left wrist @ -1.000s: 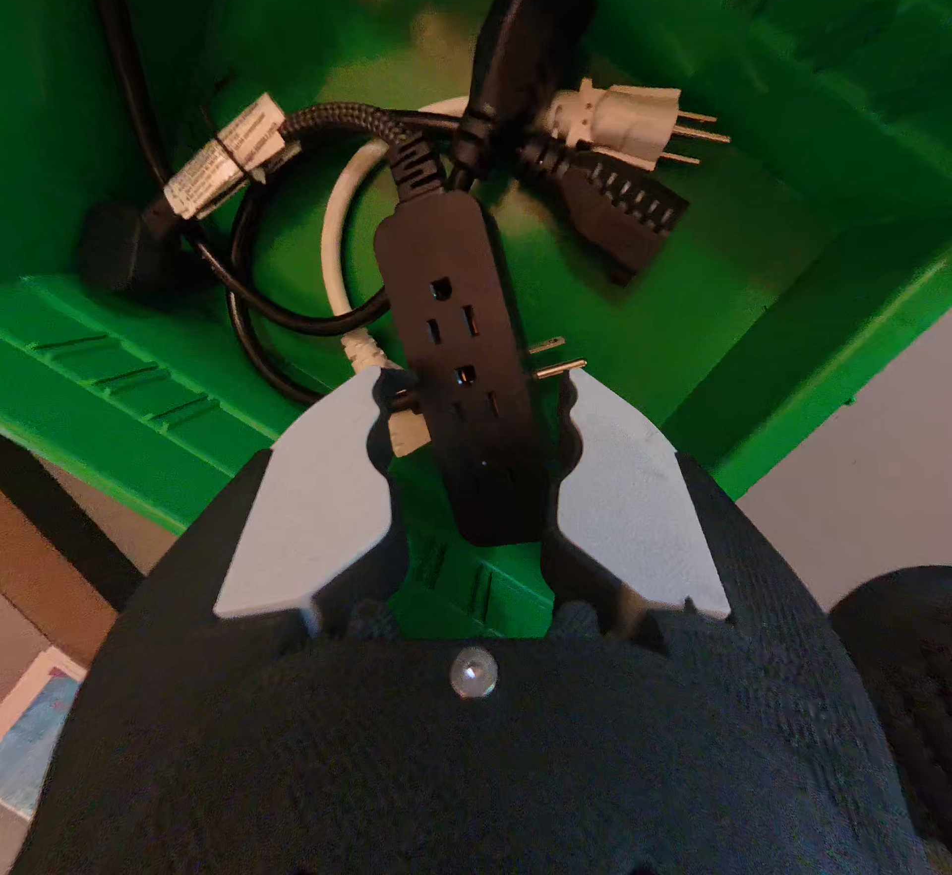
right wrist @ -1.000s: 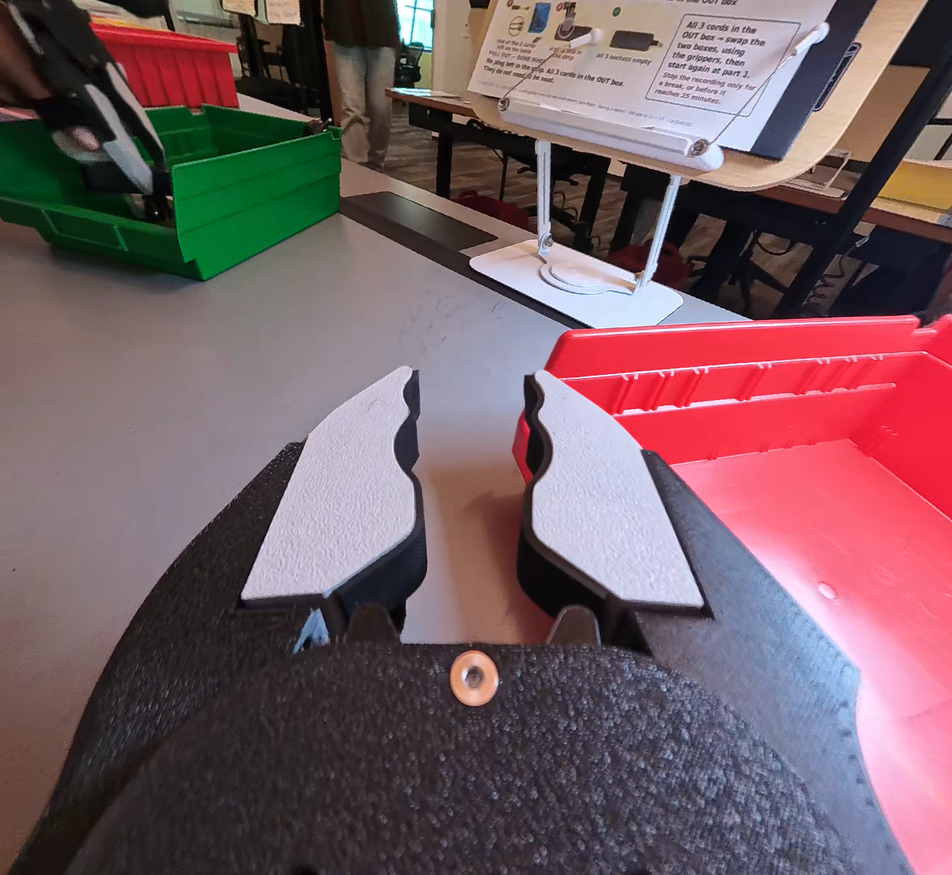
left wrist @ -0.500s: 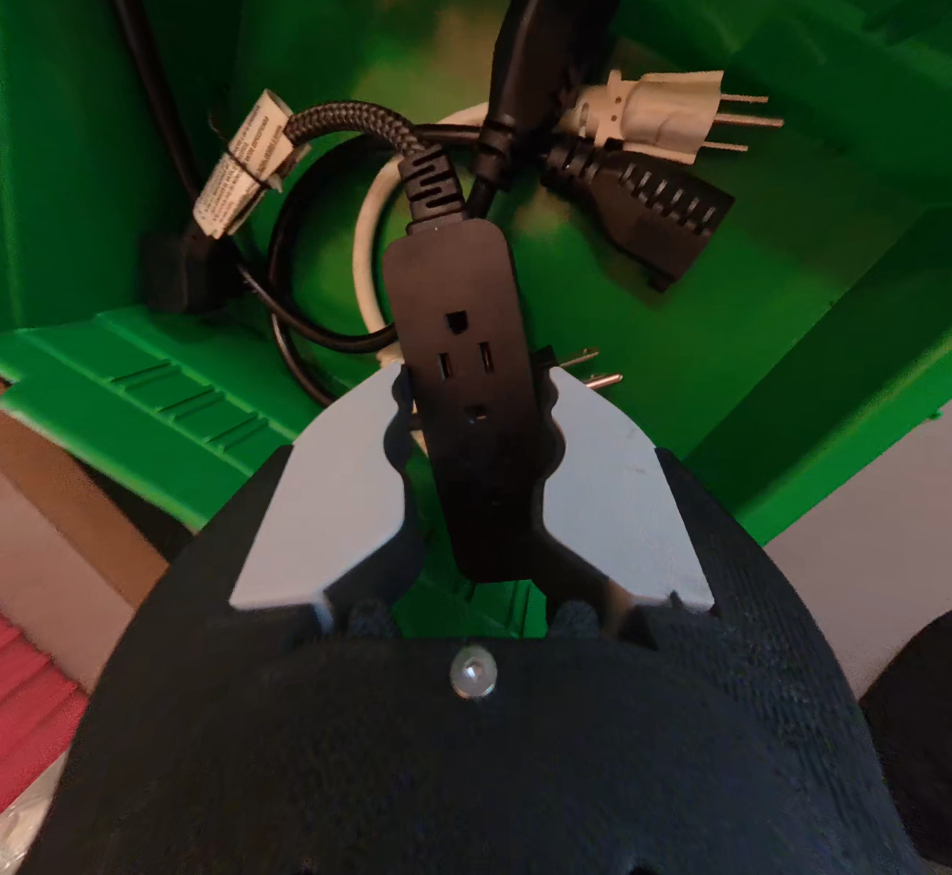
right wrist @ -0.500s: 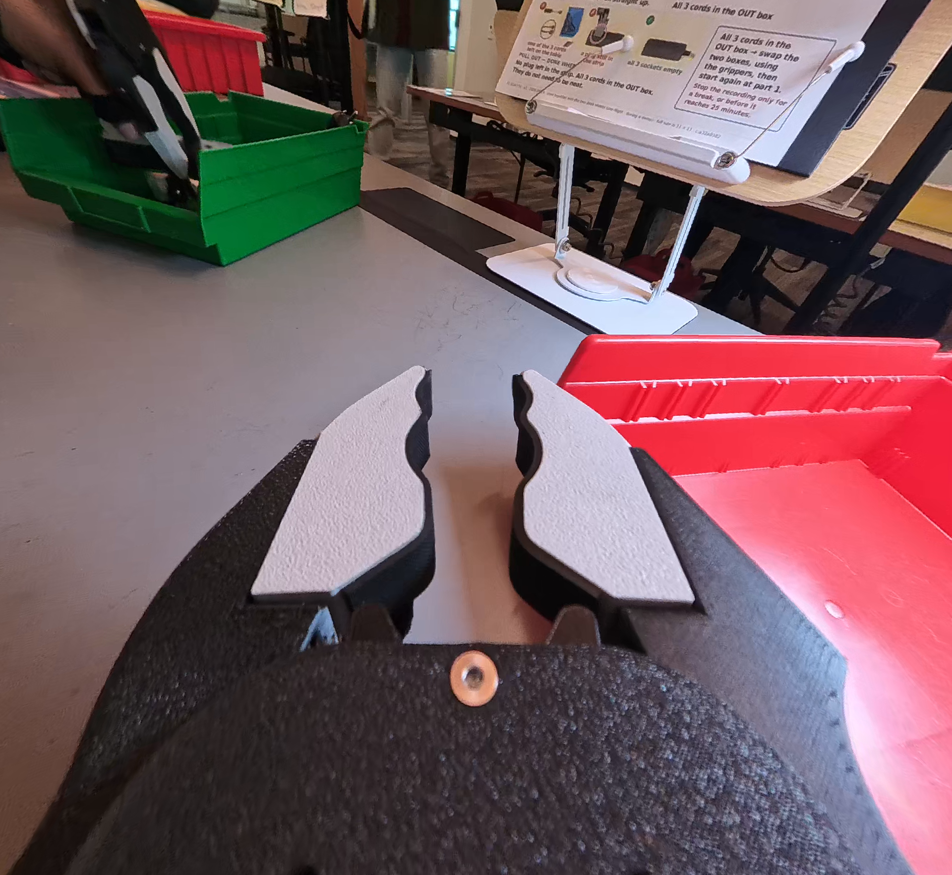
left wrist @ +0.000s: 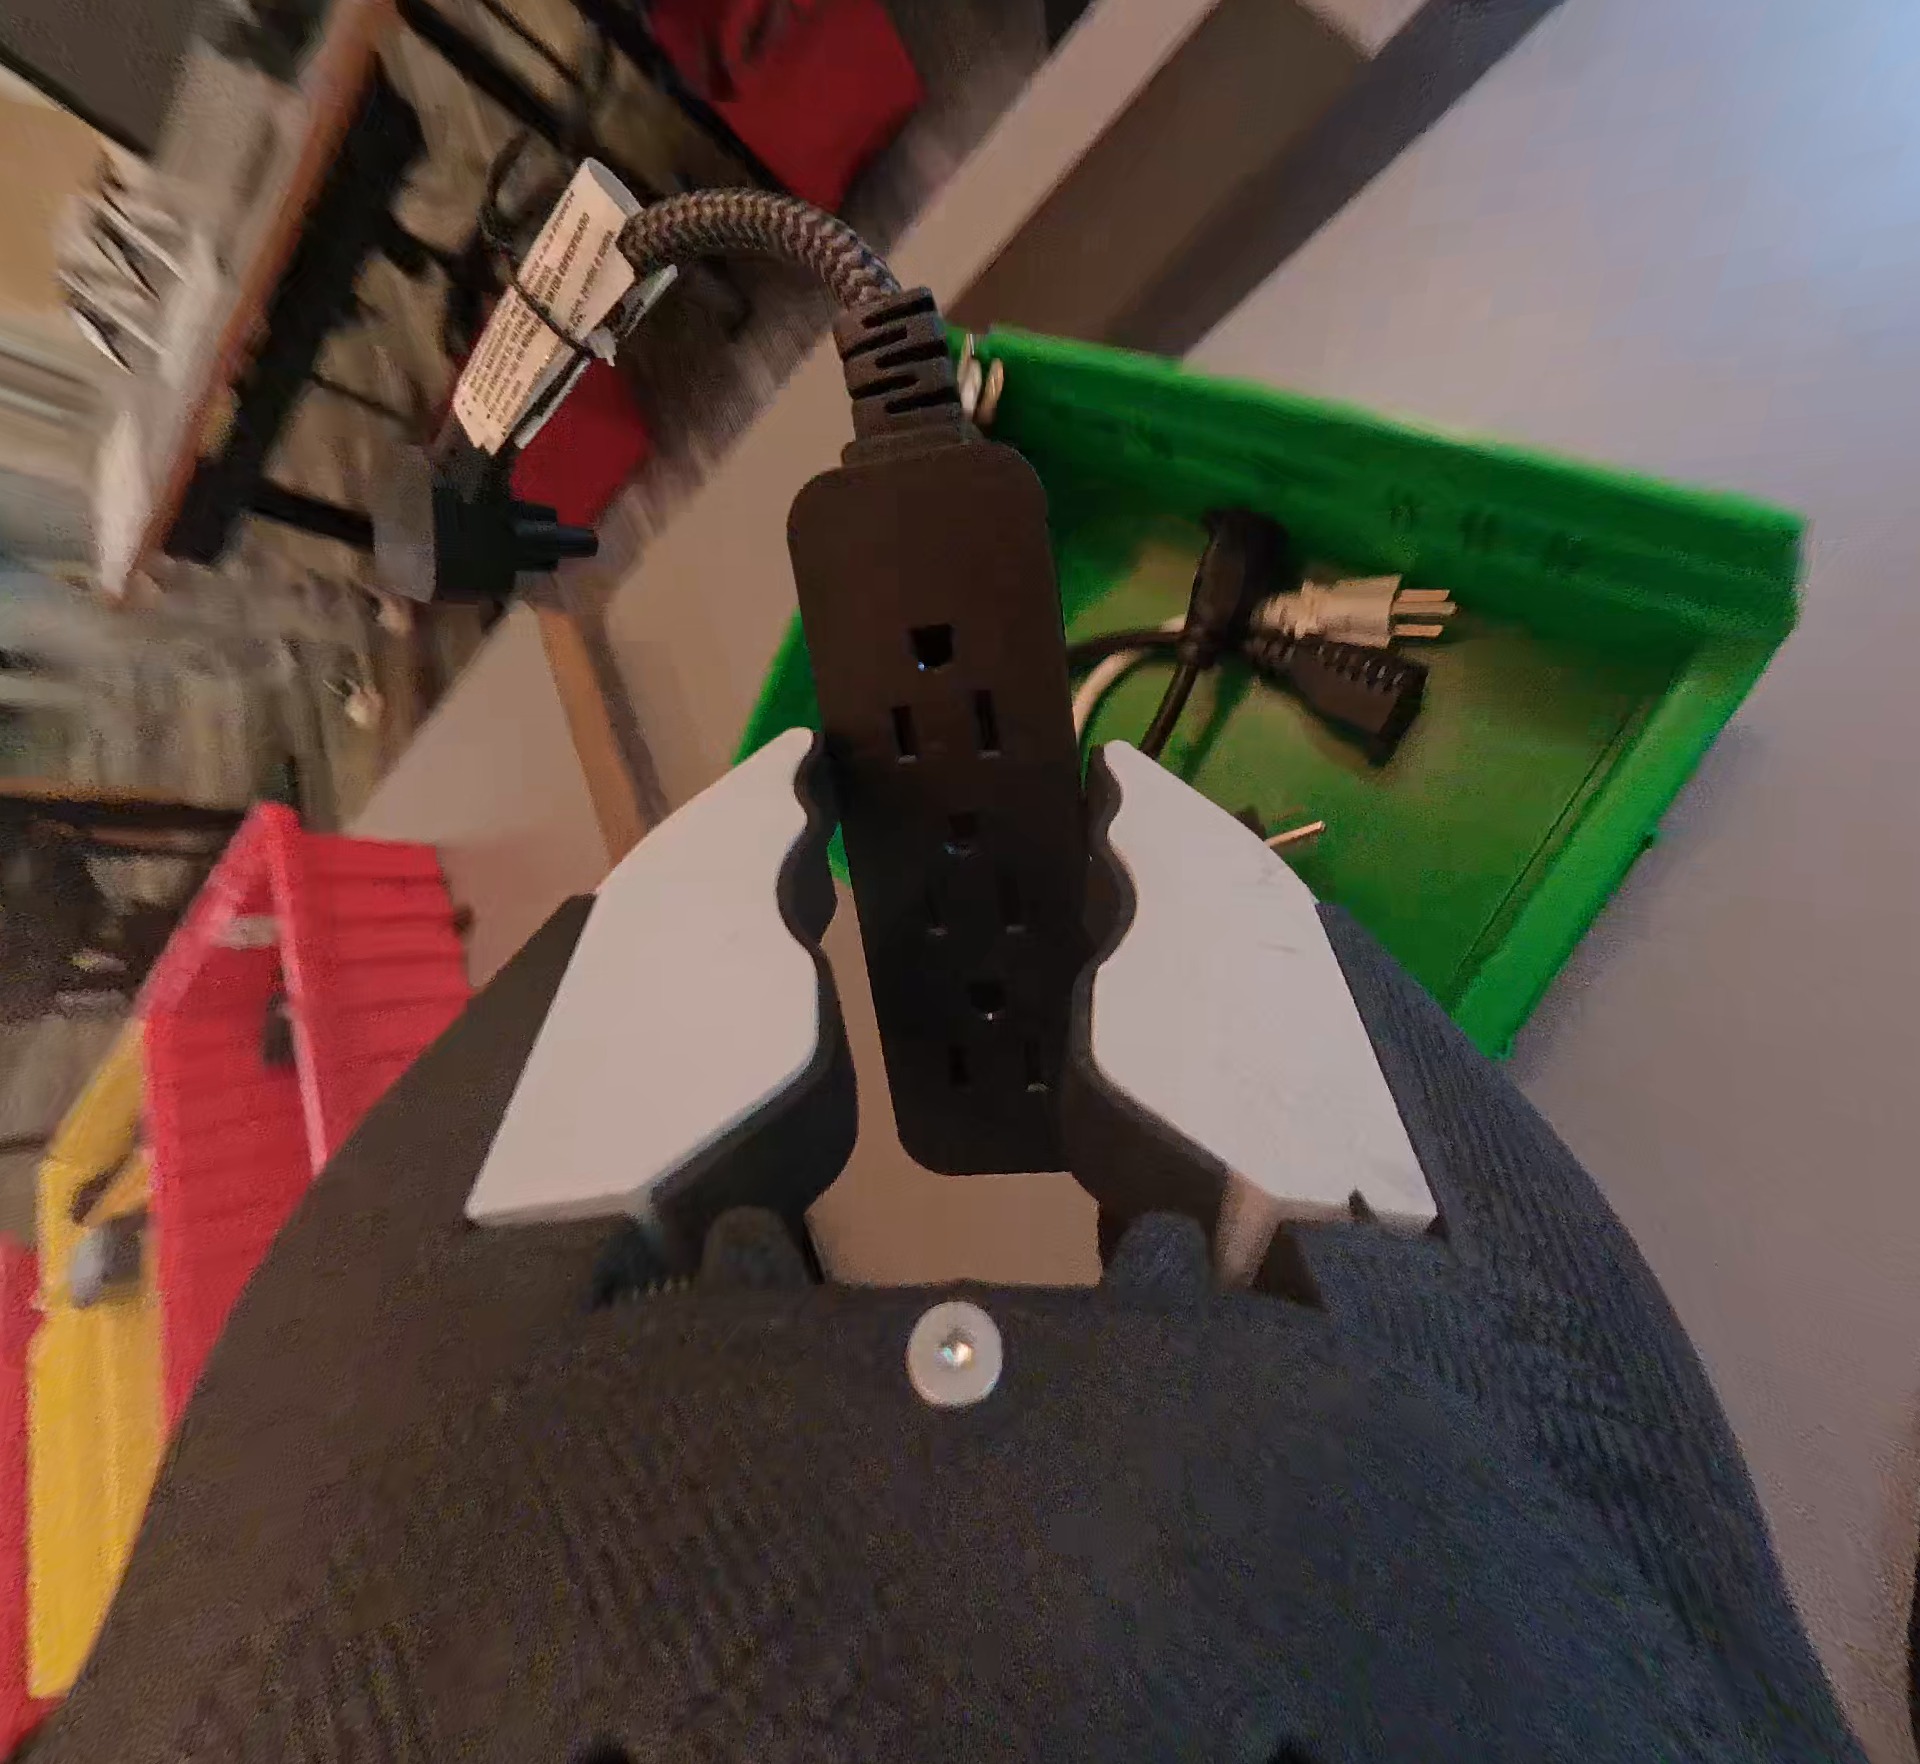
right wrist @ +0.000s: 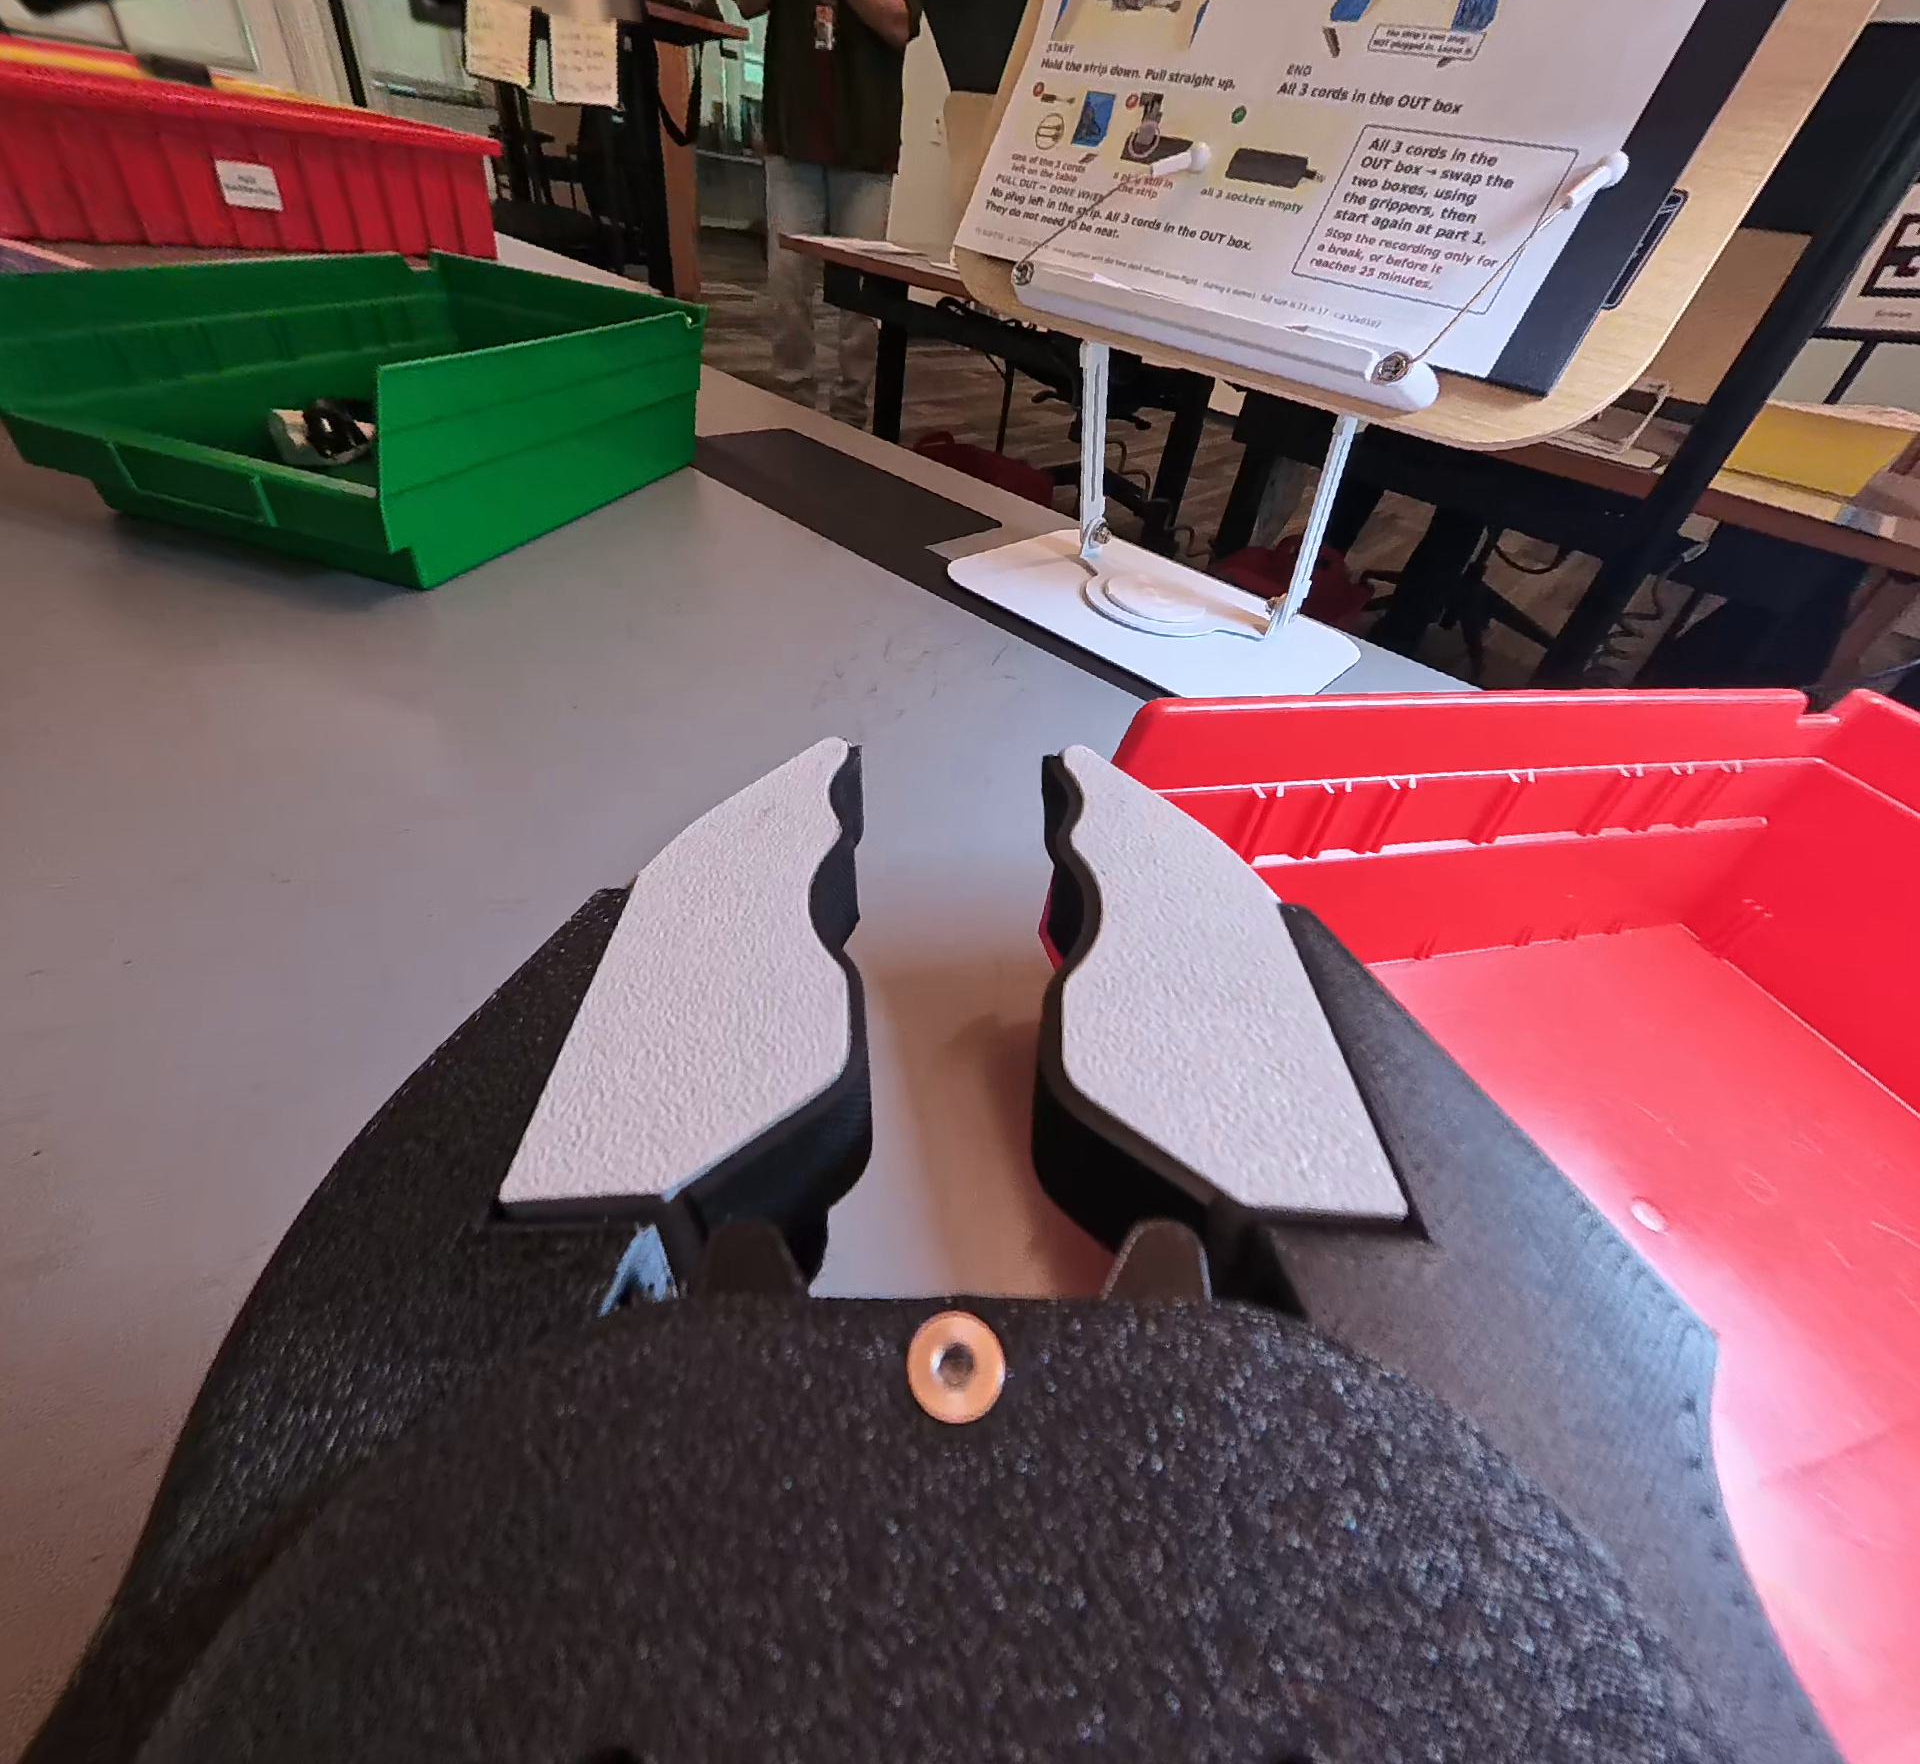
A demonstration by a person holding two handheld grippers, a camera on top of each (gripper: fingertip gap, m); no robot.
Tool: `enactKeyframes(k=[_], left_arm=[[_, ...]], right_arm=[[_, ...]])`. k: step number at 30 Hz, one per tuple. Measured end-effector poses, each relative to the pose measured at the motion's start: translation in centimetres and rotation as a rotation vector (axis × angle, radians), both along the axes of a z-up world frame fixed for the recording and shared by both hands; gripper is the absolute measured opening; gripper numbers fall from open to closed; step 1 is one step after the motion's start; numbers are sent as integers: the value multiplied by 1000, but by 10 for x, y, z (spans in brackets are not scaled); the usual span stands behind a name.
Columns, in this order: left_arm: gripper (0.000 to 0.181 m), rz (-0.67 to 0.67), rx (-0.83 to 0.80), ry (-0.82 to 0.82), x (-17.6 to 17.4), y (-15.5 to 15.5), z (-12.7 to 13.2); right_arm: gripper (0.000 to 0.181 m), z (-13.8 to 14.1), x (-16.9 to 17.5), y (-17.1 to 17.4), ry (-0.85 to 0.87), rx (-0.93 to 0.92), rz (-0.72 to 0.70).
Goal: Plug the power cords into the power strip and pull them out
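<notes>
Power strip [left wrist: 951,841] has come up out of the green bin [left wrist: 1558,935], clamped between the left gripper [left wrist: 956,810] fingers. Right gripper [right wrist: 951,841] fingers narrowly parted, empty. Cords [left wrist: 1340,649] lie beyond in the bin; all sockets empty, nothing plugged yet.

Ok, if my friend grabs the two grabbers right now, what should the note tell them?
Left gripper: shut on the black power strip, held up in the air above the grey table, clear of the green bin.
Right gripper: open, empty, low over the table beside the empty red bin.
Cords: lying loose in the green bin.
Done: strip is out of the bin; all its visible sockets are empty.
Left: set the strip down, plug the cords in, then pull them out.
</notes>
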State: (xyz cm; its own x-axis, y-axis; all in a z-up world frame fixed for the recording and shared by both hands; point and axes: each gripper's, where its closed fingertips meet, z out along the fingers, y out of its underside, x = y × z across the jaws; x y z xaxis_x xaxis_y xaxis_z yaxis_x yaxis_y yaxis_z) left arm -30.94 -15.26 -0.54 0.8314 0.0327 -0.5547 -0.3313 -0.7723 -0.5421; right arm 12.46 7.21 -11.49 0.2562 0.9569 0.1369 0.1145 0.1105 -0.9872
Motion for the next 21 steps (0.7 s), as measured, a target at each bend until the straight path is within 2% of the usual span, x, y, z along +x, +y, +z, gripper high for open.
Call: enactKeyframes(k=[3, 5, 7, 9, 12, 15, 18, 21], left_arm=[[46, -106, 94, 82, 42, 7, 43], [46, -204, 157, 111, 81, 13, 63], [46, -313, 204, 126, 124, 21, 71], [47, -429, 232, 129, 171, 29, 66], [47, -611, 241, 87, 244, 38, 40], [46, -766, 213, -14, 307, 46, -6], [46, -857, 148, -142, 346, 54, -59], [46, -888, 59, -221, 362, 61, -110]], right_arm=[[33, -2, -1, 0, -3, -7, 2], [33, -2, -2, -1, -4, 2, 5], [33, 0, -2, -3, -1, 11, 11], [32, 0, -3, -6, 2, 17, 19], [32, 2, -3, -8, 8, 28, 31], [32, 7, -1, -9, 24, 38, 40], [33, 17, 4, -9, 65, 53, 38], [32, 26, 11, -8, 101, 69, 30]])
